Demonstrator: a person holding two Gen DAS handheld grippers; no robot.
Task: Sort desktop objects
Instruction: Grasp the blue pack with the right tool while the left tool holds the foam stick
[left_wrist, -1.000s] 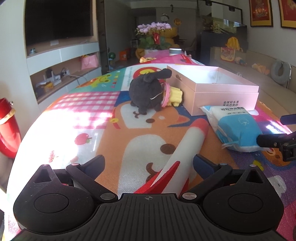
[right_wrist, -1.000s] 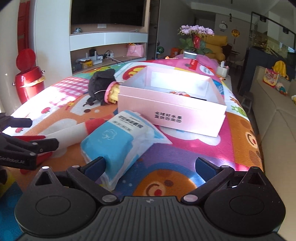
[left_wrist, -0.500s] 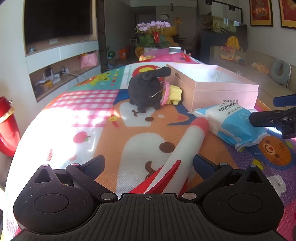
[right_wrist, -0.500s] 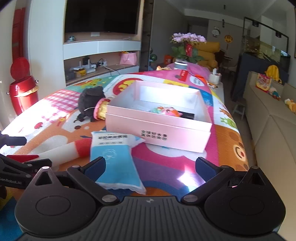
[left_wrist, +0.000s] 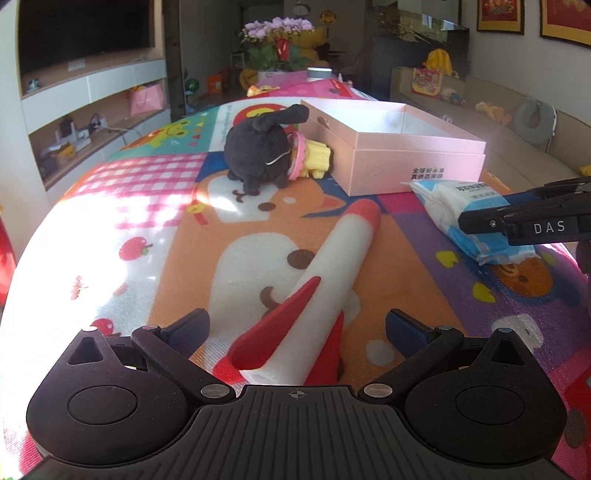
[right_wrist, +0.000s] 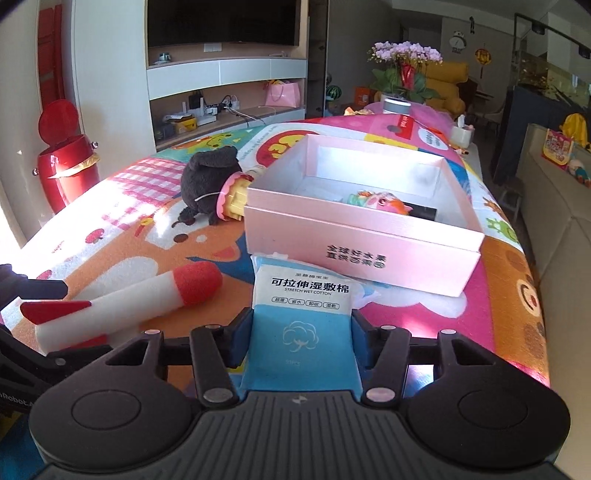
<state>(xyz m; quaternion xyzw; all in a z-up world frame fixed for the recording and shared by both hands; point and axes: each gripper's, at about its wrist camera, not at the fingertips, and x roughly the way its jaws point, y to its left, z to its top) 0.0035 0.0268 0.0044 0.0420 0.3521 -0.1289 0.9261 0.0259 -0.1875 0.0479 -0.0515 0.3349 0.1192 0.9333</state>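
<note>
Cotton pack: the blue-and-white wet cotton pack (right_wrist: 302, 325) lies on the mat just in front of the pink box, its near end between the right gripper's fingers.
Right gripper: the right gripper (right_wrist: 301, 341) has its jaws closing, both pads against the sides of the pack.
Pink box: the open pink box (right_wrist: 364, 236) sits on the mat; a small colourful toy (right_wrist: 380, 201) lies inside.
Plush: a black plush toy (left_wrist: 260, 153) with a pink-and-yellow part rests against the box's left side.
Foam rocket: a white foam rocket (left_wrist: 325, 273) with red tip and fins lies on the mat, its tail between the left gripper's fingers.
Left gripper: the left gripper (left_wrist: 297, 326) has its jaws spread wide, clear of the rocket.
Surface: a bright cartoon play mat (left_wrist: 155, 236) covers the table, sunlit on the left.
Room: a dark television (right_wrist: 221, 20) above white shelves, a red bin (right_wrist: 64, 166) on the floor, purple flowers (right_wrist: 406, 51) at the far end, a beige sofa (left_wrist: 517, 147) on the right.
</note>
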